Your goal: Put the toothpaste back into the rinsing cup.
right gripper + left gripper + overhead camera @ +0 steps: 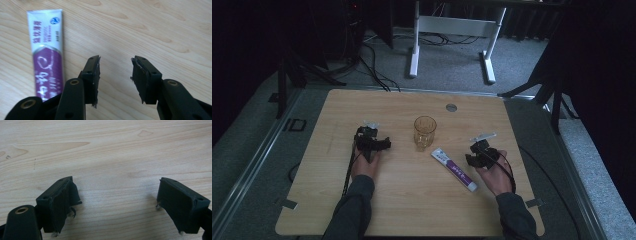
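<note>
A purple and white toothpaste tube (454, 170) lies flat on the wooden table (412, 200), slanting toward the front right. An amber glass cup (425, 132) stands upright just behind it, near the table's middle. My right gripper (476, 150) rests on the table just right of the tube, open, with bare wood between its jaws (115, 75); the toothpaste tube (47, 62) lies to the left of its left jaw. My left gripper (371, 134) rests left of the cup, open wide over bare wood (117, 195).
A small round metal grommet (451, 107) sits in the table near its far edge. Beyond the table stand a white desk frame (452, 45) and loose cables on grey carpet. Dark stands flank both far corners.
</note>
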Action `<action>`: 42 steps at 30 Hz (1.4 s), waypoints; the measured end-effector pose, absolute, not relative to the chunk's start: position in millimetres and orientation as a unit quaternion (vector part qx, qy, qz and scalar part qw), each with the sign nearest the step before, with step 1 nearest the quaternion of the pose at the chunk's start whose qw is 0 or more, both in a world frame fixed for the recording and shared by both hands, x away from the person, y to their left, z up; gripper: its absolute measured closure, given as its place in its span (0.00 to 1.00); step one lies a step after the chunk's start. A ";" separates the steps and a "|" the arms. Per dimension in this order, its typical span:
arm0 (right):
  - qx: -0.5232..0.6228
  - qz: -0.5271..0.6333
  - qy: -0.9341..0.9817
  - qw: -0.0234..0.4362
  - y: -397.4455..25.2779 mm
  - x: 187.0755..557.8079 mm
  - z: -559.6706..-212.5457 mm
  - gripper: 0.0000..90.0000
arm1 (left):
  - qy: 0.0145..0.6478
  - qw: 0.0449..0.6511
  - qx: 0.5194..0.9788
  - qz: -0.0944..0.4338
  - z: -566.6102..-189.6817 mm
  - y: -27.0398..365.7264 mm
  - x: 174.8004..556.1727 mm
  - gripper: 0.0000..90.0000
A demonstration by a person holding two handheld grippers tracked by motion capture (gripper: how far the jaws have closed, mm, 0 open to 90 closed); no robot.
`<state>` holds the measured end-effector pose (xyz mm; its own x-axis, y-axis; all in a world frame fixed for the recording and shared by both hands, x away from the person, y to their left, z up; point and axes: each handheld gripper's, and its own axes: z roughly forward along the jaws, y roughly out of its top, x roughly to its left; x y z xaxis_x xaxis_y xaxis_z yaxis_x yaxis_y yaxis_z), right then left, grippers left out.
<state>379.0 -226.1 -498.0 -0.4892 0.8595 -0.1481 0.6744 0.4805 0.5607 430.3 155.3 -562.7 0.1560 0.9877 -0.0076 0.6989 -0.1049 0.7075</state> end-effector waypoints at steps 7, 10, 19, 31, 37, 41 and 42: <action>0.473 0.218 0.832 0.190 -218.2 378.7 -491.9 0.65 | 0.601 0.294 0.701 0.246 -562.8 155.3 430.3 0.16; 0.480 0.211 0.832 0.180 -216.4 379.8 -490.8 0.66 | 0.601 0.294 0.701 0.246 -562.7 155.3 430.3 0.16; 0.471 0.190 0.846 0.163 -206.6 378.6 -486.2 0.65 | 0.602 0.293 0.701 0.246 -562.7 155.3 430.2 0.16; 0.456 0.189 0.859 0.136 -197.6 375.6 -490.5 0.66 | 0.603 0.293 0.700 0.247 -562.7 154.9 430.0 0.16; 0.450 0.189 0.863 0.131 -192.1 374.5 -491.0 0.69 | 0.602 0.293 0.700 0.247 -562.7 155.0 430.0 0.16; 0.443 0.184 0.868 0.124 -187.9 373.2 -492.6 0.69 | 0.602 0.293 0.700 0.247 -562.7 155.0 430.0 0.16; 0.441 0.184 0.870 0.122 -187.3 373.1 -493.0 0.69 | 0.602 0.293 0.700 0.247 -562.7 154.9 430.0 0.16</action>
<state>373.1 -187.3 -493.0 -0.5821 0.8116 -0.0497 0.7217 0.5439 0.4282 430.0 154.9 -562.7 0.1525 0.9883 -0.0077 0.6993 -0.1024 0.7074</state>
